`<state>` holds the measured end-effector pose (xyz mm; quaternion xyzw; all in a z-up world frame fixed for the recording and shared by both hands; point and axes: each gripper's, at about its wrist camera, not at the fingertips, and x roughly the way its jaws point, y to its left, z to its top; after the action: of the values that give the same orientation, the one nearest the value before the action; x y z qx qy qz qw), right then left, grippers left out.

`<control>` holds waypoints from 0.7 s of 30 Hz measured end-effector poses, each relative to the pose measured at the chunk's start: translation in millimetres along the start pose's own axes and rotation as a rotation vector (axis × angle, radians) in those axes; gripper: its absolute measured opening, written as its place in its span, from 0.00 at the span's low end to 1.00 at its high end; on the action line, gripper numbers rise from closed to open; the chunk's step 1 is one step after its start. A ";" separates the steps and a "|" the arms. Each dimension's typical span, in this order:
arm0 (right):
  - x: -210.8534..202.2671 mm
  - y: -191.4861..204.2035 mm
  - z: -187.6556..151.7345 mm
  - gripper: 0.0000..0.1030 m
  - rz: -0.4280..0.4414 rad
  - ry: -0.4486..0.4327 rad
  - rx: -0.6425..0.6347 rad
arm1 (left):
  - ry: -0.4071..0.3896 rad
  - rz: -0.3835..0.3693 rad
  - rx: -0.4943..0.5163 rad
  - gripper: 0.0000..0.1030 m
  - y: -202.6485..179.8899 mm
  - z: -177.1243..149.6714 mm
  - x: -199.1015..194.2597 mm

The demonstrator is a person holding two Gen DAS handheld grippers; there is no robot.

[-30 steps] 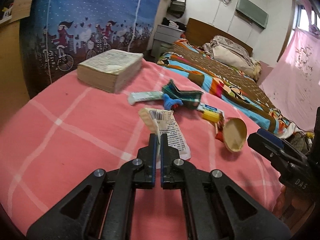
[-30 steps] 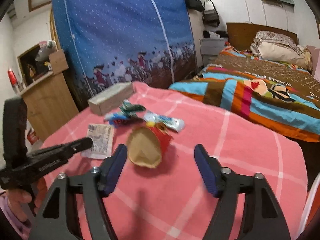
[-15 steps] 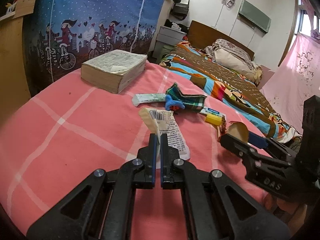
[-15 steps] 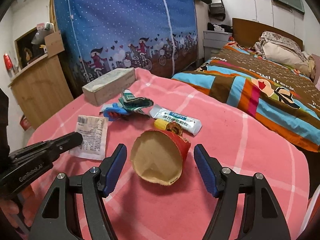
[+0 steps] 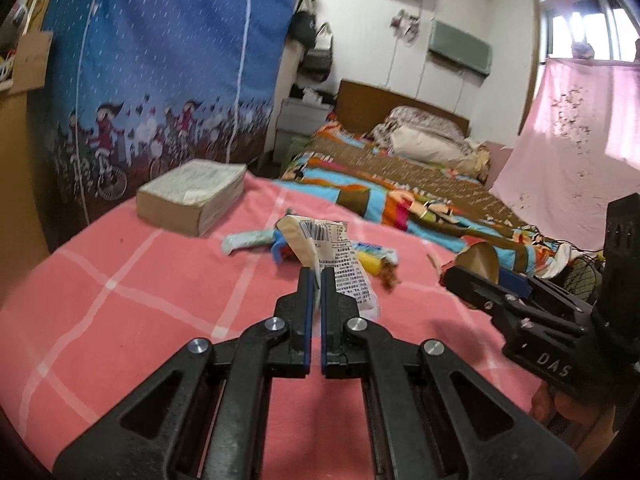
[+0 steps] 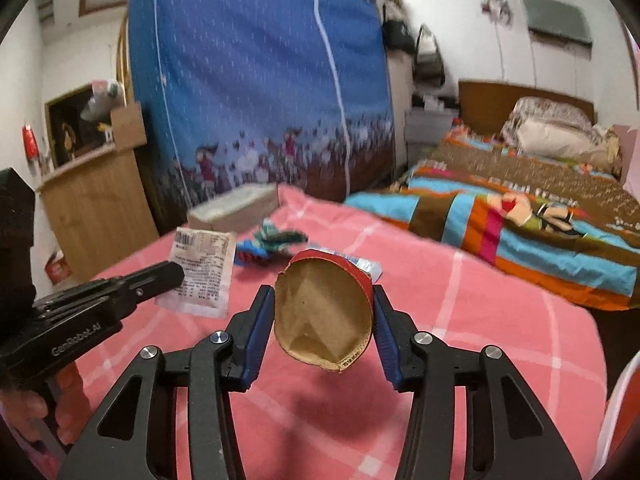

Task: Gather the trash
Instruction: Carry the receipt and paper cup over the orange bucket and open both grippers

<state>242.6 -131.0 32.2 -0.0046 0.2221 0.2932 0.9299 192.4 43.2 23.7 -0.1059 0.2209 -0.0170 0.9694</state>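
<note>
Thick book point(image 5: 192, 196) and toothpaste tube point(image 5: 248, 239) lie beyond the held wrapper point(image 5: 340, 264).

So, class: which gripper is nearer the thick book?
Left. The left gripper, shut on the printed wrapper, is closer to the thick book; the right gripper, closing around the paper cup, sits farther away.

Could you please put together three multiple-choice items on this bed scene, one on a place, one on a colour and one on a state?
1. Where does the thick book lie?
A. on the pink checked bedspread
B. on the wooden cabinet
C. on the striped blanket

2. What colour is the outside of the paper cup?
A. green
B. red
C. white

3. What state is the left gripper in?
A. wide open, empty
B. shut on the printed white wrapper
C. shut on the cup

Answers:
1 A: it rests at the bedspread's far edge.
2 B: a red rim shows above its brown inside.
3 B: the wrapper stands up from between its pads.
</note>
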 end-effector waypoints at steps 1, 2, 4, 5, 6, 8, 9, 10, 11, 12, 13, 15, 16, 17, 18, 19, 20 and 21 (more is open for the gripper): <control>-4.4 -1.0 0.2 0.44 -0.001 -0.022 0.002 | -0.017 -0.007 0.006 0.06 -2.0 0.1 -2.9; -10.9 -2.7 0.0 0.44 -0.004 -0.052 0.005 | -0.035 -0.012 0.012 0.06 -4.0 0.2 -5.9; -21.6 -4.3 -0.2 0.44 -0.015 -0.103 0.007 | -0.073 -0.022 0.027 0.06 -8.6 0.4 -12.3; -28.2 -4.9 -1.0 0.44 -0.023 -0.133 0.004 | -0.092 -0.027 0.037 0.06 -11.2 0.1 -15.8; -33.2 -4.8 -1.2 0.44 -0.030 -0.155 -0.001 | -0.107 -0.030 0.046 0.06 -13.4 -0.1 -18.3; -40.3 -4.2 -0.7 0.44 -0.048 -0.190 -0.019 | -0.138 -0.039 0.066 0.06 -18.9 -0.4 -23.1; -47.0 -2.8 -1.1 0.44 -0.064 -0.220 -0.038 | -0.157 -0.047 0.079 0.06 -23.1 -0.4 -26.4; -51.6 -2.5 -1.6 0.44 -0.072 -0.236 -0.048 | -0.169 -0.050 0.085 0.06 -25.6 -0.7 -28.7; -57.5 -2.0 -1.9 0.44 -0.084 -0.256 -0.062 | -0.191 -0.056 0.093 0.06 -29.7 -0.4 -32.1; -64.4 -1.9 -1.5 0.44 -0.099 -0.280 -0.073 | -0.209 -0.061 0.101 0.06 -33.7 0.1 -35.0; -70.3 -2.5 -0.9 0.44 -0.109 -0.298 -0.078 | -0.224 -0.067 0.107 0.06 -37.9 0.5 -37.4; -86.0 -6.9 0.6 0.44 -0.129 -0.348 -0.079 | -0.258 -0.084 0.121 0.06 -46.8 1.9 -43.1; -91.2 -8.7 1.7 0.44 -0.136 -0.364 -0.078 | -0.277 -0.088 0.130 0.06 -51.1 2.5 -45.9; -97.0 -10.0 2.5 0.44 -0.145 -0.382 -0.078 | -0.292 -0.089 0.139 0.06 -55.7 2.4 -48.4; -104.6 -12.4 4.6 0.44 -0.158 -0.405 -0.078 | -0.311 -0.095 0.149 0.06 -60.5 3.2 -51.6; -109.7 -13.9 5.6 0.45 -0.168 -0.420 -0.080 | -0.326 -0.104 0.159 0.06 -65.2 4.3 -54.4; -115.0 -16.3 6.5 0.45 -0.180 -0.434 -0.081 | -0.335 -0.109 0.167 0.06 -69.2 5.2 -56.0; -119.4 -17.9 6.2 0.45 -0.188 -0.445 -0.081 | -0.348 -0.116 0.179 0.06 -75.6 7.4 -57.8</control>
<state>167.8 -209.8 85.3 0.0022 -0.0013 0.2079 0.9781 144.6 -24.6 70.8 -0.0330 0.0412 -0.0740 0.9959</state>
